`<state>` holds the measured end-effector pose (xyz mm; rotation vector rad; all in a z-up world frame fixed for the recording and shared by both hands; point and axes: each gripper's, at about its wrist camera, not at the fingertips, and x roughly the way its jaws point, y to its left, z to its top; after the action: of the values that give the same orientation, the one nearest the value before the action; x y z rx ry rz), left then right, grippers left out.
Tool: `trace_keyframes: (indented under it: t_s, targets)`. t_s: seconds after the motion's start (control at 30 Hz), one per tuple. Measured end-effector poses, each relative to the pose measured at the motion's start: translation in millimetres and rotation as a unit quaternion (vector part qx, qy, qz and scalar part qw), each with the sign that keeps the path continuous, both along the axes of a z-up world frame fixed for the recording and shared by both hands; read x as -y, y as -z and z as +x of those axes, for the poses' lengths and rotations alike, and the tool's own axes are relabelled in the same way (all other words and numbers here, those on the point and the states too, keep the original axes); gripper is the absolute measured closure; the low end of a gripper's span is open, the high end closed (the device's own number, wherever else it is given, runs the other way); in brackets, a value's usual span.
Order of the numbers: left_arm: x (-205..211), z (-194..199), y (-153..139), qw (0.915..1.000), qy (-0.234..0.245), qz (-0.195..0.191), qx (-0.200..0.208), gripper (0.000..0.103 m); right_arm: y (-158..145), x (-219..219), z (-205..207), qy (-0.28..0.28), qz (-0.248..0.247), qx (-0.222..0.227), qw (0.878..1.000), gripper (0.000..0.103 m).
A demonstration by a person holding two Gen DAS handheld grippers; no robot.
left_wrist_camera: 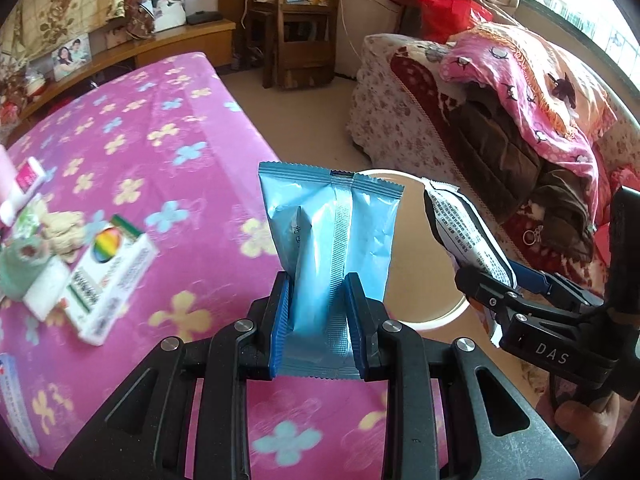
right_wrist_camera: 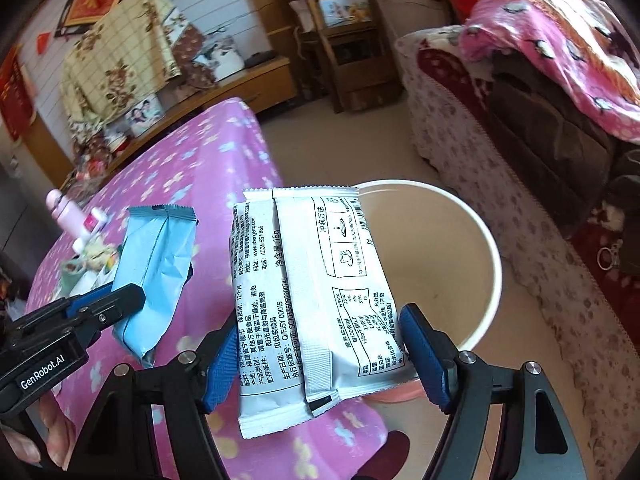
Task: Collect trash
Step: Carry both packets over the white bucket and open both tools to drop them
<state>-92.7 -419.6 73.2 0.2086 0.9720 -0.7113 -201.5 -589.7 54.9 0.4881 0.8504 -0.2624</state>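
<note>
My left gripper (left_wrist_camera: 318, 308) is shut on a light blue foil packet (left_wrist_camera: 328, 236) and holds it upright above the edge of the pink flowered table. The same packet shows in the right wrist view (right_wrist_camera: 154, 276). My right gripper (right_wrist_camera: 320, 344) is shut on a white printed sachet (right_wrist_camera: 308, 300), held up beside a cream round bin (right_wrist_camera: 486, 256). The sachet also shows in the left wrist view (left_wrist_camera: 466, 236), over the bin (left_wrist_camera: 432, 312). Both packets hang in the air near the bin's rim.
On the pink flowered table (left_wrist_camera: 168, 152) lie a white box with a rainbow print (left_wrist_camera: 108, 276), a green wrapper (left_wrist_camera: 24, 256), and a pink and white tube (left_wrist_camera: 22, 188). A covered sofa with blankets (left_wrist_camera: 512, 112) stands right. Wooden shelves (left_wrist_camera: 304, 20) stand at the back.
</note>
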Motion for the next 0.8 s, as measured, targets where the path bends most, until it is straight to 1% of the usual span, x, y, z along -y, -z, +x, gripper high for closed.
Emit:
trace_keyframes:
  t_s: [0.23, 0.43, 0.47, 0.57, 0.6, 0.67, 0.7, 0.73, 0.8]
  targets:
    - [28.3, 6.8, 8.5, 0.9997, 0.005, -0.010, -0.022, 0.078, 13.1, 19.0, 7.5, 0.013, -0.007, -0.028, 0.999, 0.029]
    - [39.0, 14.2, 18.3, 0.9994, 0.001, -0.014, -0.033, 0.076, 24.7, 29.1, 15.2, 0.020, -0.003, -0.038, 0.999, 0.029]
    - [39.0, 15.6, 19.7, 0.9992, 0.000, -0.017, -0.037, 0.075, 26.4, 30.6, 16.7, 0.021, -0.001, -0.039, 0.999, 0.027]
    - [38.3, 20.8, 23.7, 0.9979, -0.004, -0.034, -0.055, 0.074, 30.7, 36.6, 20.3, 0.035, 0.001, -0.043, 0.998, 0.022]
    - [37.7, 22.1, 24.4, 0.9974, -0.005, -0.039, -0.060, 0.073, 32.0, 38.3, 21.0, 0.038, 0.005, -0.042, 0.998, 0.022]
    - [35.5, 24.6, 26.6, 0.9965, -0.009, -0.044, -0.071, 0.063, 35.1, 41.7, 21.0, 0.043, 0.016, -0.044, 0.998, 0.022]
    - [33.5, 25.0, 26.6, 0.9962, -0.013, -0.047, -0.072, 0.057, 36.1, 42.1, 20.5, 0.044, 0.017, -0.046, 0.998, 0.022]
    - [32.1, 24.6, 26.3, 0.9962, -0.014, -0.048, -0.071, 0.054, 36.6, 42.5, 19.8, 0.044, 0.020, -0.046, 0.998, 0.022]
    - [30.5, 23.9, 25.4, 0.9967, -0.015, -0.046, -0.066, 0.054, 36.4, 41.9, 19.5, 0.044, 0.023, -0.045, 0.998, 0.022]
